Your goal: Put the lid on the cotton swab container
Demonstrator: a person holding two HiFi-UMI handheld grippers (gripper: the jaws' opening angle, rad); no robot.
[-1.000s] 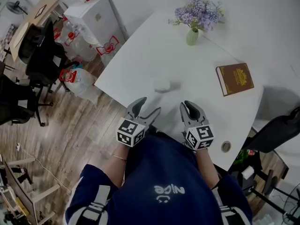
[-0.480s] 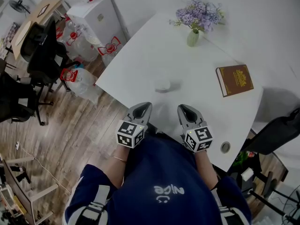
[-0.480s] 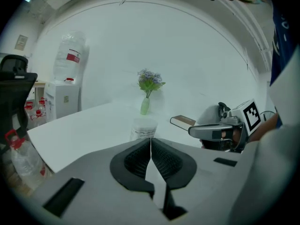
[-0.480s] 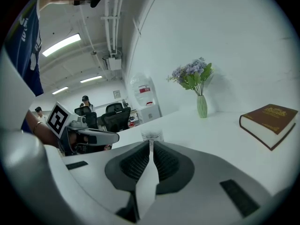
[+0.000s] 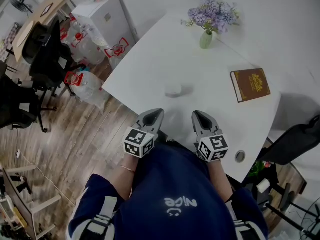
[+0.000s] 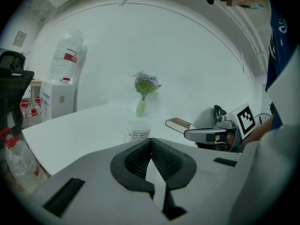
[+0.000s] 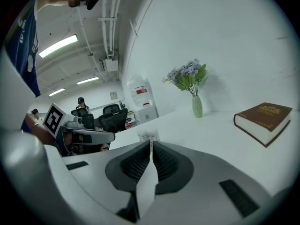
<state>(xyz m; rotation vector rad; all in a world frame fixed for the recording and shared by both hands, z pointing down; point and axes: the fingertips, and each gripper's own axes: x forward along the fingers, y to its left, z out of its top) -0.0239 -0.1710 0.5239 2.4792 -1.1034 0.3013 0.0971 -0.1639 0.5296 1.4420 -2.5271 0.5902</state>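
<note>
Container (image 5: 173,90) stands upright on white table (image 5: 145,69), untouched

We wear navy top (image 5: 172,181), white print (image 5: 179,203), white-striped sleeves (image 5: 101,218) | left gripper (image 5: 155,113), right gripper (image 5: 198,115): grey shells, black ribbed pads (image 6: 165,161) | checkered marker cubes (image 5: 138,142) behind pads

Cool, even, rather dim light fills the head view. The pale container (image 5: 173,90) nearly washes into the white table (image 5: 150,69), and the vase (image 5: 205,40) throws a soft shadow rightward. Both gripper views bulge, with black corners. Ceiling lights (image 7: 57,46) glare at the right gripper view's upper left.
</note>
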